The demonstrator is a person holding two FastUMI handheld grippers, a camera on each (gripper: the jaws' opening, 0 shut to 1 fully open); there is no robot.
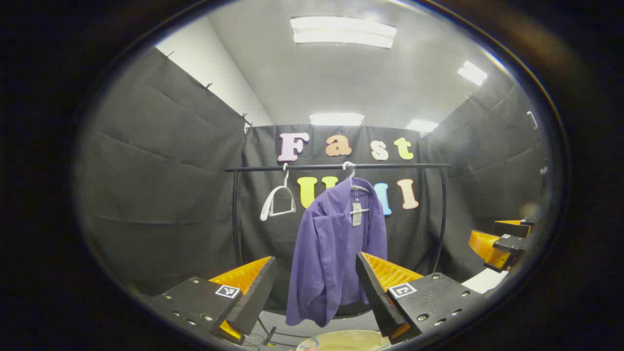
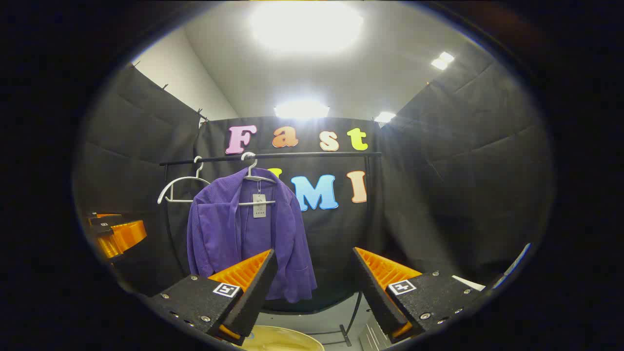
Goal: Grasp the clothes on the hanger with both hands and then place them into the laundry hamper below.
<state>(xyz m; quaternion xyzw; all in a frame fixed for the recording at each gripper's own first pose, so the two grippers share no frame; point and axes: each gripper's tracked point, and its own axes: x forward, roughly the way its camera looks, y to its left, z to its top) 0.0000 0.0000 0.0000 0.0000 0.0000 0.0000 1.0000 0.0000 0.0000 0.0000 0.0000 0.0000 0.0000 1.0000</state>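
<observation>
We see a purple jacket (image 1: 336, 253) hanging on a white hanger (image 1: 355, 187) from a black rail (image 1: 336, 167). It looks soft and ribbed, its front hangs open, and a small paper tag (image 1: 357, 214) dangles near the collar. In the right gripper view the same jacket (image 2: 246, 234) hangs left of the middle, with the tag (image 2: 259, 205) on its chest. A second white hanger (image 1: 279, 201) hangs bare on the rail, just beside the jacket. Below the jacket we see the pale round rim of the laundry hamper (image 1: 343, 341) at the bottom edge. We hold the left gripper (image 1: 314, 285) in front of the jacket, well apart from it, with its fingers spread wide and nothing between them. We hold the right gripper (image 2: 314, 280) the same way, fingers wide apart and holding nothing. The floor (image 2: 321, 319) under the rail is grey. Black cloth walls (image 1: 161, 195) stand all around, and bright lights (image 1: 343, 31) shine on the white ceiling.
</observation>
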